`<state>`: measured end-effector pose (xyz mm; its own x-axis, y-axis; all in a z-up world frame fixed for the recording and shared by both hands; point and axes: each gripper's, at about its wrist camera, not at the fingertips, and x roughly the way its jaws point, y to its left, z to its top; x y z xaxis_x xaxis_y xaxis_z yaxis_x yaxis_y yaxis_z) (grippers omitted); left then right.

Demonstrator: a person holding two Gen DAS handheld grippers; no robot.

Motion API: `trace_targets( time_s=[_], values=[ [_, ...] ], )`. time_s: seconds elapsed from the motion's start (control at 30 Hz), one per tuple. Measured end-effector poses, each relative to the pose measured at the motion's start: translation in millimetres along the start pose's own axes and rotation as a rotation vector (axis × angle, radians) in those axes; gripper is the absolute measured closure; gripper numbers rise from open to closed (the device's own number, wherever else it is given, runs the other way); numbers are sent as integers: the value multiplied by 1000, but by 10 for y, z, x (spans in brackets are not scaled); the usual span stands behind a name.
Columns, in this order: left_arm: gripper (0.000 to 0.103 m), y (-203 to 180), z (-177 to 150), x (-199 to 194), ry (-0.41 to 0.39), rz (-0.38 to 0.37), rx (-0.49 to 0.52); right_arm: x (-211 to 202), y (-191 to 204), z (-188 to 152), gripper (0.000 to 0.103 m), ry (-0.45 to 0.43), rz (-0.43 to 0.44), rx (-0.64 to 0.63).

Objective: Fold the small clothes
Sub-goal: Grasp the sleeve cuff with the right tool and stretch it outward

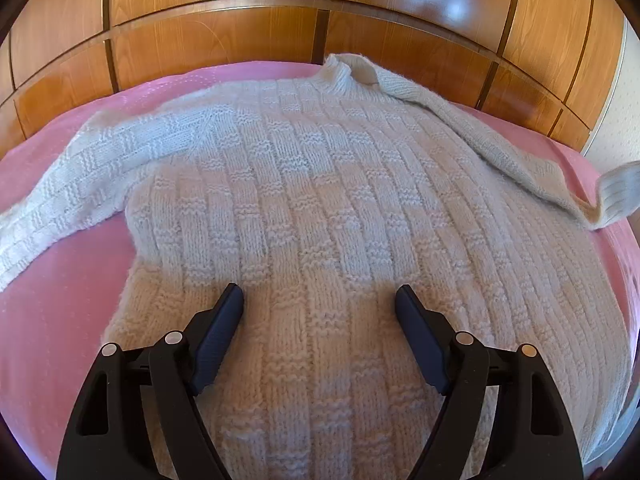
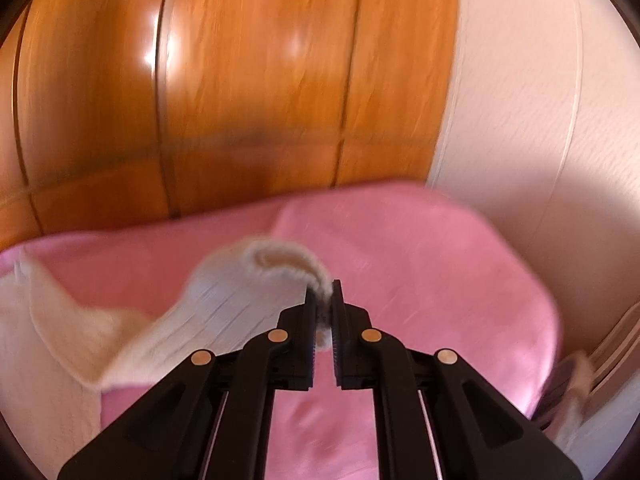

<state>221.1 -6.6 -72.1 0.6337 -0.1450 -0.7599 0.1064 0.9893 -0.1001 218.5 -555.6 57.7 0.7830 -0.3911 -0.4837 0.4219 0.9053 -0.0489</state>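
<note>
1. The cream knitted sweater (image 1: pixel 304 184) lay spread flat on the pink bedspread (image 1: pixel 60 312), collar toward 12 o'clock near the wooden wardrobe (image 1: pixel 248 32), one sleeve trailing out to 9 o'clock.
2. The left gripper (image 1: pixel 319 302) hovered at 6 o'clock over the lower body of the knit, its fingers spread wide with nothing between them; whether the tips touched the fabric could not be told.
3. The right gripper (image 2: pixel 325 300) had its fingers pressed together on the ribbed cuff (image 2: pixel 280 264) of the other sleeve, the edge of the knit pinched between the pads. In the left wrist view that cuff stood lifted at 3 o'clock, off the bedspread.
4. The step in hand looked like folding this sleeve across the body. The right wrist view was blurred, so the bite depth was unclear; a shallow pinch on loose ribbing could slip.
5. To do it well, the cuff would best travel low and straight toward 9 o'clock, so the sleeve creased at the shoulder seam rather than dragging the body.
6. The left gripper could press down on the body to anchor it.
</note>
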Motion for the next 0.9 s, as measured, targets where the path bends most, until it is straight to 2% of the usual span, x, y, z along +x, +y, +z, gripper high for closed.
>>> trace_targets(
  time_s=[0.07, 0.17, 0.3, 0.43, 0.53, 0.63, 0.67, 0.73, 0.77, 0.83, 0.9],
  values=[
    [26, 4, -1, -2, 0, -1, 0, -11, -117, 172, 97, -29, -46, 3],
    [26, 3, 0, -1, 1, 0, 1, 118, -353, 399, 98, -26, -117, 46],
    [25, 4, -3, 7, 5, 2, 4, 693, -664, 545, 98, 125, -180, 154],
    [24, 5, 6, 19, 9, 5, 6, 1497, -827, 468, 98, 308, -229, 233],
    [24, 5, 6, 24, 11, 8, 8, 1887, -780, 360, 98, 382, -295, 207],
    [23, 10, 13, 21, 12, 8, 9, 2104, -745, 192, 99, 443, -341, 180],
    [23, 12, 13, 21, 12, 7, 8, 2134, -741, 141, 97, 458, -332, 193],
    [23, 16, 13, 19, 11, 6, 8, 2130, -688, 93, 52, 434, -313, 233],
    [23, 17, 14, 19, 11, 6, 8, 2017, -633, 54, 48, 400, -296, 230],
    [23, 22, 19, 16, 13, 3, 5, 1850, -476, -30, 46, 391, -224, 219],
    [23, 27, 31, -9, 14, 1, 2, 1611, -194, -200, 46, 399, -63, 214]
  ],
)
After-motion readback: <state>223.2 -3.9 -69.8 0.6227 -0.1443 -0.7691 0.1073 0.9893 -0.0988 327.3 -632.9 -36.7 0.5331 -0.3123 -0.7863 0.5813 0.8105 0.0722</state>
